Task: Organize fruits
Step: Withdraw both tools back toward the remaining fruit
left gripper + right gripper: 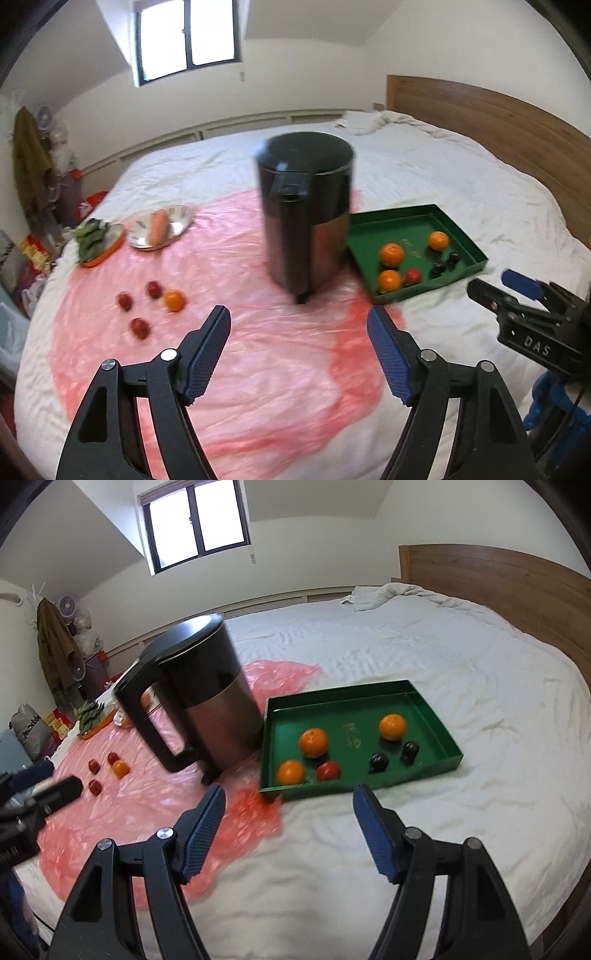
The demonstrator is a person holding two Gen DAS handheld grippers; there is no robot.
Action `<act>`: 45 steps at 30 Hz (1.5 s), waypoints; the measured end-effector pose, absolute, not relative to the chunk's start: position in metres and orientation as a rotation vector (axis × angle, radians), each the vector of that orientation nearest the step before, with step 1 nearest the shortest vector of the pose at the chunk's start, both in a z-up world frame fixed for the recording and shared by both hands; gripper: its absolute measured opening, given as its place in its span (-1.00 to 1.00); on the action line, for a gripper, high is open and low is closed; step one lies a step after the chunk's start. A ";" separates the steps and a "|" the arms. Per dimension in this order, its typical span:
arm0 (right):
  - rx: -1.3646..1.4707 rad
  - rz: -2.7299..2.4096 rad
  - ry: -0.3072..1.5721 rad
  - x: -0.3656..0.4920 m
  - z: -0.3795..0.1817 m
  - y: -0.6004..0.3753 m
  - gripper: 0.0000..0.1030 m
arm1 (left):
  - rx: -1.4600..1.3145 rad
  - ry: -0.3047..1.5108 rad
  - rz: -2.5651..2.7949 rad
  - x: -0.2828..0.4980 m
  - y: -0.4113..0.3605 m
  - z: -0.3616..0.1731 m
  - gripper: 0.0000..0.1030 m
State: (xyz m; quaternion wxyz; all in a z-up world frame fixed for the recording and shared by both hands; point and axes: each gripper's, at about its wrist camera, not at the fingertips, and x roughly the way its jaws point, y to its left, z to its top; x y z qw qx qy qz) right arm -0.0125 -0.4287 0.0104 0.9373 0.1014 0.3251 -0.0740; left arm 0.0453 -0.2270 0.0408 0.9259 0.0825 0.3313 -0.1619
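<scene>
A green tray (pixel 476 254) (pixel 439 716) lies on the bed and holds three oranges (pixel 313 742), one red fruit (pixel 328 771) and two dark plums (pixel 379 762). On the pink plastic sheet (pixel 258 354) lie one loose orange (pixel 174 300) (pixel 120 768) and three small red fruits (pixel 140 328) (pixel 95 786). My left gripper (pixel 299 321) is open and empty above the sheet. My right gripper (pixel 289 800) is open and empty just before the tray's near edge; it also shows in the left wrist view (pixel 495 286).
A black and steel kettle (pixel 306 218) (pixel 199 694) stands between the loose fruit and the tray. A plate with a carrot (pixel 159 229) and an orange dish of greens (pixel 96 242) sit far left. A wooden headboard (pixel 498 125) bounds the right.
</scene>
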 end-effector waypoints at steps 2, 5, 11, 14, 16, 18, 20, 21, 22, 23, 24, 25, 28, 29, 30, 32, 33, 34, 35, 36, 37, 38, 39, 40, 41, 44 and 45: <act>0.205 -0.146 0.667 -0.020 0.007 -0.417 1.00 | 0.183 0.665 -0.310 0.037 -0.215 0.039 0.44; 0.190 -0.127 0.669 -0.029 0.006 -0.398 1.00 | 0.179 0.650 -0.287 0.026 -0.195 0.036 0.46; 0.159 -0.088 0.659 -0.043 0.013 -0.363 1.00 | 0.183 0.621 -0.260 0.002 -0.163 0.029 0.49; 0.145 -0.067 0.667 -0.047 0.019 -0.345 1.00 | 0.199 0.597 -0.234 -0.007 -0.147 0.026 0.52; 0.137 -0.051 0.670 -0.049 0.022 -0.332 1.00 | 0.177 0.598 -0.226 -0.012 -0.133 0.025 0.53; 0.123 -0.037 0.667 -0.050 0.024 -0.319 1.00 | 0.168 0.594 -0.205 -0.016 -0.119 0.022 0.55; 0.108 -0.020 0.663 -0.051 0.026 -0.306 1.00 | 0.164 0.596 -0.185 -0.020 -0.105 0.018 0.59; 0.108 -0.012 0.661 -0.052 0.026 -0.301 1.00 | 0.161 0.596 -0.182 -0.021 -0.101 0.016 0.60; 0.106 -0.003 0.660 -0.052 0.027 -0.296 1.00 | 0.159 0.595 -0.170 -0.022 -0.094 0.013 0.61; 0.096 0.005 0.658 -0.052 0.027 -0.290 1.00 | 0.159 0.594 -0.161 -0.023 -0.090 0.012 0.62; 0.089 0.009 0.657 -0.051 0.028 -0.285 1.00 | 0.157 0.592 -0.147 -0.024 -0.084 0.009 0.66; 0.086 0.014 0.657 -0.051 0.028 -0.282 1.00 | 0.154 0.593 -0.138 -0.024 -0.079 0.007 0.69; 0.071 0.039 0.654 -0.049 0.026 -0.267 1.00 | 0.123 0.605 -0.111 -0.021 -0.060 0.000 0.74; 0.067 0.047 0.653 -0.049 0.025 -0.263 1.00 | 0.111 0.610 -0.098 -0.020 -0.052 -0.002 0.75; 0.064 0.059 0.653 -0.049 0.023 -0.258 1.00 | 0.102 0.613 -0.087 -0.018 -0.046 -0.004 0.77; 0.057 0.072 0.652 -0.047 0.021 -0.251 1.00 | 0.093 0.616 -0.070 -0.017 -0.033 -0.006 0.78; 0.058 0.077 0.652 -0.045 0.020 -0.249 1.00 | 0.089 0.614 -0.058 -0.017 -0.026 -0.008 0.79; 0.063 0.083 0.651 -0.044 0.019 -0.248 1.00 | 0.087 0.614 -0.051 -0.016 -0.022 -0.009 0.80; 0.070 0.091 0.650 -0.042 0.018 -0.246 1.00 | 0.085 0.615 -0.042 -0.015 -0.016 -0.010 0.82; 0.071 0.096 0.651 -0.040 0.017 -0.245 1.00 | 0.081 0.617 -0.036 -0.013 -0.010 -0.012 0.83; 0.067 0.102 0.657 -0.038 0.015 -0.243 1.00 | 0.080 0.620 -0.034 -0.012 -0.008 -0.013 0.83; 0.062 0.104 0.662 -0.036 0.013 -0.241 1.00 | 0.078 0.624 -0.025 -0.010 -0.004 -0.015 0.83; 0.058 0.106 0.664 -0.034 0.012 -0.240 1.00 | 0.077 0.628 -0.013 -0.008 0.000 -0.017 0.84; 0.058 0.110 0.668 -0.032 0.010 -0.239 1.00 | 0.079 0.630 -0.003 -0.007 0.003 -0.019 0.86; 0.058 0.116 0.673 -0.030 0.008 -0.237 1.00 | 0.079 0.632 0.001 -0.004 0.006 -0.021 0.89; 0.043 0.140 0.692 -0.021 0.000 -0.229 1.00 | 0.077 0.644 0.009 0.002 0.013 -0.026 0.90; 0.039 0.150 0.695 -0.018 -0.002 -0.226 1.00 | 0.075 0.650 0.014 0.005 0.016 -0.028 0.90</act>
